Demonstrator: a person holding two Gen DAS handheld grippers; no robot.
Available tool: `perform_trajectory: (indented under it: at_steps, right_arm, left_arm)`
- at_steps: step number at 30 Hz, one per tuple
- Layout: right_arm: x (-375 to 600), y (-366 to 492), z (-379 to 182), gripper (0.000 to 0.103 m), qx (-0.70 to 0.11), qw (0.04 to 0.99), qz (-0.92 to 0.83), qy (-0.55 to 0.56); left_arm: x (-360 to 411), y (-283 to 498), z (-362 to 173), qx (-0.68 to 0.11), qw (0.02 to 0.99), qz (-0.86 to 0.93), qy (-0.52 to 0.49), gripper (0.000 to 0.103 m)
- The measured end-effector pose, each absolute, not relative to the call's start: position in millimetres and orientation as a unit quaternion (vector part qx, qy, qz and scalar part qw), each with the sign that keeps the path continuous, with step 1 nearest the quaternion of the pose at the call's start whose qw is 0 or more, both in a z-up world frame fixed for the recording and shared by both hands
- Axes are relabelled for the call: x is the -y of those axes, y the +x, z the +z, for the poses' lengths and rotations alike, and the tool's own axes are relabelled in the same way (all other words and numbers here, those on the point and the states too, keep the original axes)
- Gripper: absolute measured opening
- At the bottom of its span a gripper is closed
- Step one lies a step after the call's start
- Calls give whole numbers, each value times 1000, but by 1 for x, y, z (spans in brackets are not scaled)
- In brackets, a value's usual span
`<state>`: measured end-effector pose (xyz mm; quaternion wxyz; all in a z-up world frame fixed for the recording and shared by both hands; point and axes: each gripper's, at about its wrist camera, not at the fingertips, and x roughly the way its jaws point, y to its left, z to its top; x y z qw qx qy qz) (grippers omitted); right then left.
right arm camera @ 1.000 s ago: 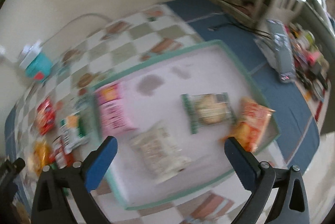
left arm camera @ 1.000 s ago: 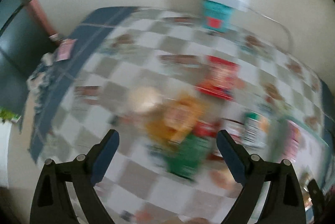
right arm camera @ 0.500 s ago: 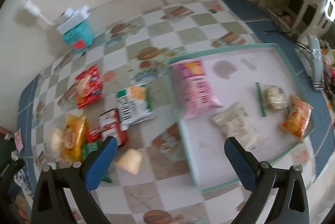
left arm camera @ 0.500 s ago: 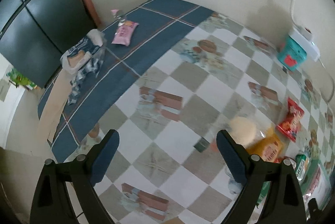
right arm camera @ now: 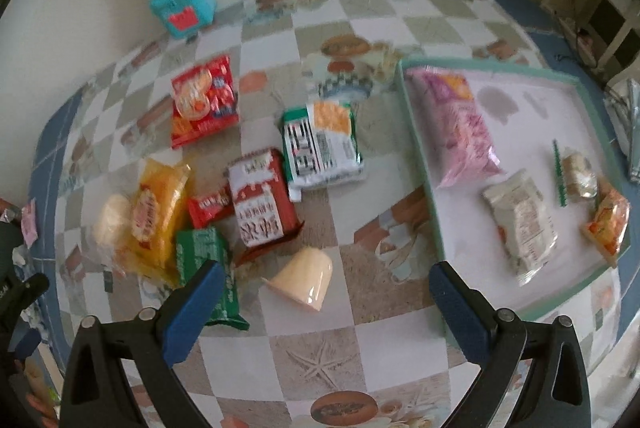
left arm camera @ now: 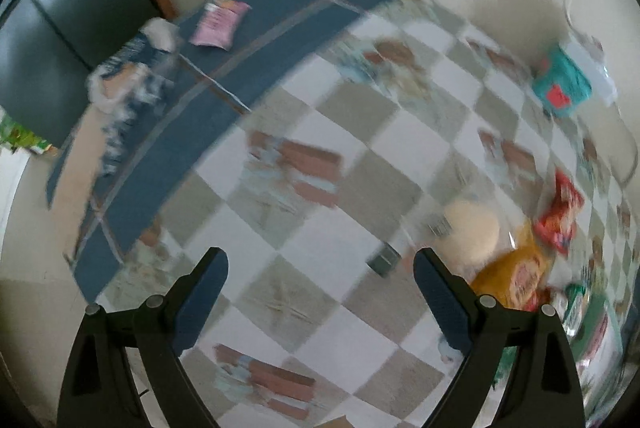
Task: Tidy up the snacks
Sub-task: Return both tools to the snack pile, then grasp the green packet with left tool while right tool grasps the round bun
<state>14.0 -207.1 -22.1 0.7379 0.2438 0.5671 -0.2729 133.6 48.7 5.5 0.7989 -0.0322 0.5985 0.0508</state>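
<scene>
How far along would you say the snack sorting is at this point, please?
Partly done. Four packets already lie in the green-rimmed white tray: a pink bag, a white pouch, a small clear pack and an orange packet. Both the left gripper and right gripper are open and empty. About eight snacks remain on the checked tablecloth, the toppled cream pudding cup nearest.

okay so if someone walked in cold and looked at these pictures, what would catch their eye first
Probably the heap of bright snack packets on the checkered tablecloth, left of the green-rimmed tray, which already holds a pink bag and three smaller packs. A pale pudding cup lies tipped over, nearest the open right gripper.
</scene>
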Motion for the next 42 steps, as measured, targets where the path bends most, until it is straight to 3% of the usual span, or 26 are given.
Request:
perform_trajectory:
  at_steps: [14,22,29,42]
  right_arm:
    - [201,22,-60,102,-589,731,-242,247]
    - [196,27,-64,67,-582,738,-237,245]
    - [212,19,-67,52,-577,736,-246,256]
    - [245,-3,-66,52,-579,732,-246,262]
  left_arm:
    - [22,127,-35,-656,754,-36,-11,94]
    - [38,123,-33,-658,752,-48,1,94]
    - [64,114,-31,-658,748,-83,22,94]
    - [136,86,-47,-657,741,-110,87,94]
